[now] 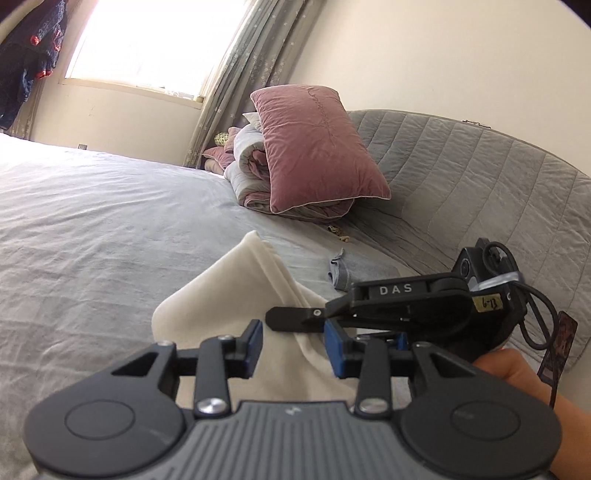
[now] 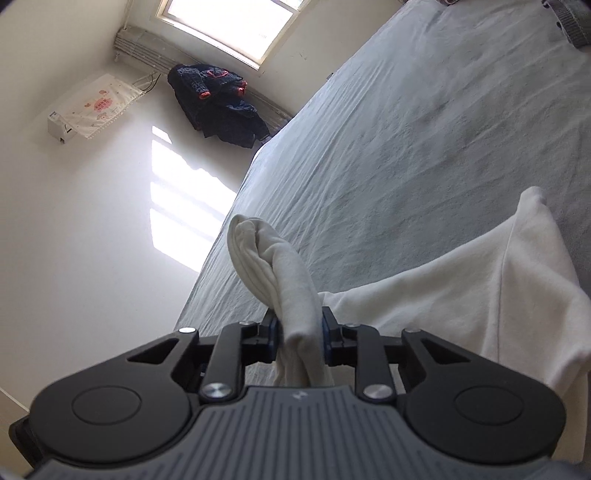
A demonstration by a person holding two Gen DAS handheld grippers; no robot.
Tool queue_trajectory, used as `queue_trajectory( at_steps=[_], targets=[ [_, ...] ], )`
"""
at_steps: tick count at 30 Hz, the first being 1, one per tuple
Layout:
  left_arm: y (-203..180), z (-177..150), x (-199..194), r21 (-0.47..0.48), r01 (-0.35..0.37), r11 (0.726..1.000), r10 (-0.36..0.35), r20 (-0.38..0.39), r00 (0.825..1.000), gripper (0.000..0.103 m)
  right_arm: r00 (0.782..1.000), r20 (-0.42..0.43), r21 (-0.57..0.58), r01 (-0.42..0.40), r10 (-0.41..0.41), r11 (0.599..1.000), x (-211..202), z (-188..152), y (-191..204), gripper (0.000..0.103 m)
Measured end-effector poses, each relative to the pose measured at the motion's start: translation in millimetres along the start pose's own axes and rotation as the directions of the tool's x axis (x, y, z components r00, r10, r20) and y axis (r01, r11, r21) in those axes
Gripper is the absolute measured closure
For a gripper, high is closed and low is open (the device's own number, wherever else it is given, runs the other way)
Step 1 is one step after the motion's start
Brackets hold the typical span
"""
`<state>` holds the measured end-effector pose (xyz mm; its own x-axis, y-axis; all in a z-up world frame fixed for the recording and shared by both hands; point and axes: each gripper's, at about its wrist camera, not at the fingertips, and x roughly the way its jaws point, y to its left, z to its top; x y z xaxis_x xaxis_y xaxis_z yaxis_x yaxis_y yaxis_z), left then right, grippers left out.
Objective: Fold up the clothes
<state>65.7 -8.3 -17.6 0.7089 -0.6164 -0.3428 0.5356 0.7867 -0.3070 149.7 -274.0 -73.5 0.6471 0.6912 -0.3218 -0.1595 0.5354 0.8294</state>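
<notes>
The left gripper [image 1: 294, 347] stands with its jaws wide apart over a cream garment [image 1: 236, 302] that lies on the grey bed sheet [image 1: 92, 221]; the blue pads [image 1: 337, 347] hold nothing. Only the left wrist view shows the right gripper from outside [image 1: 295, 318]: its black body crosses from the right, bears the white letters "DAS", and carries a yellow sticker with handwriting that cannot be read with certainty, with a hand [image 1: 513, 373] behind it. That view also shows a pink pillow [image 1: 317, 147] leaning on a rolled quilt [image 1: 251, 173] at the far end, a quilted grey headboard [image 1: 461, 177] at the right, a small grey cloth [image 1: 341, 271] on the sheet, and a curtain [image 1: 251, 55] beside the window [image 1: 147, 40]. The right wrist view shows the right gripper [image 2: 298, 334] with its jaws narrow, clamped on a bunched fold of the cream garment [image 2: 280, 273], the rest of which spreads to the right on the sheet [image 2: 406, 147]. Only this view shows a dark jacket [image 2: 218, 105] hanging near the window [image 2: 229, 26] and a wall unit under a white printed cover [image 2: 92, 107]; its red print is too small to read.
</notes>
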Motion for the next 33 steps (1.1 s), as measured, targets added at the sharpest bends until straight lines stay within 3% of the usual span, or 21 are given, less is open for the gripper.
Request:
queue_trajectory(
  at_steps=[3,12,18,22,25,29,31,33],
  targets=[
    [2,2,6,-0.02,-0.013,1.0,0.014,0.028,1.0,0.066,1.0,0.018,0.055,-0.025,0.024,0.998,-14,2,-7,0.078],
    [-4,-2,52,0.025,-0.065,0.998,0.065,0.014,0.998,0.066,0.995,0.094,0.242,-0.065,0.043,0.968,-50,6,-43,0.078],
    [-13,-7,90,0.096,-0.09,0.991,0.096,-0.064,0.993,0.067,0.996,0.087,0.449,-0.015,-0.026,0.893,-56,-4,-89,0.078],
    [-28,-26,112,0.248,-0.124,0.961,0.157,-0.118,0.981,0.067,0.996,0.046,0.537,0.042,-0.078,0.843,-56,-15,-110,0.083],
    [-36,-28,111,0.314,-0.144,0.938,0.184,-0.1,0.978,0.066,0.994,0.04,0.503,0.064,-0.097,0.862,-60,-12,-99,0.078],
    [-27,-12,97,0.235,-0.13,0.963,0.154,-0.088,0.984,0.066,0.987,0.065,0.37,0.113,-0.147,0.922,-70,-6,-69,0.064],
    [-23,-7,92,0.218,-0.144,0.965,0.161,-0.061,0.985,0.066,0.973,0.124,0.257,0.157,-0.194,0.954,-78,-7,-49,0.064],
    [-19,-4,90,0.207,-0.168,0.964,0.179,-0.034,0.983,0.066,0.94,0.225,0.079,0.244,-0.256,0.966,-82,-10,-24,0.064]
  ],
)
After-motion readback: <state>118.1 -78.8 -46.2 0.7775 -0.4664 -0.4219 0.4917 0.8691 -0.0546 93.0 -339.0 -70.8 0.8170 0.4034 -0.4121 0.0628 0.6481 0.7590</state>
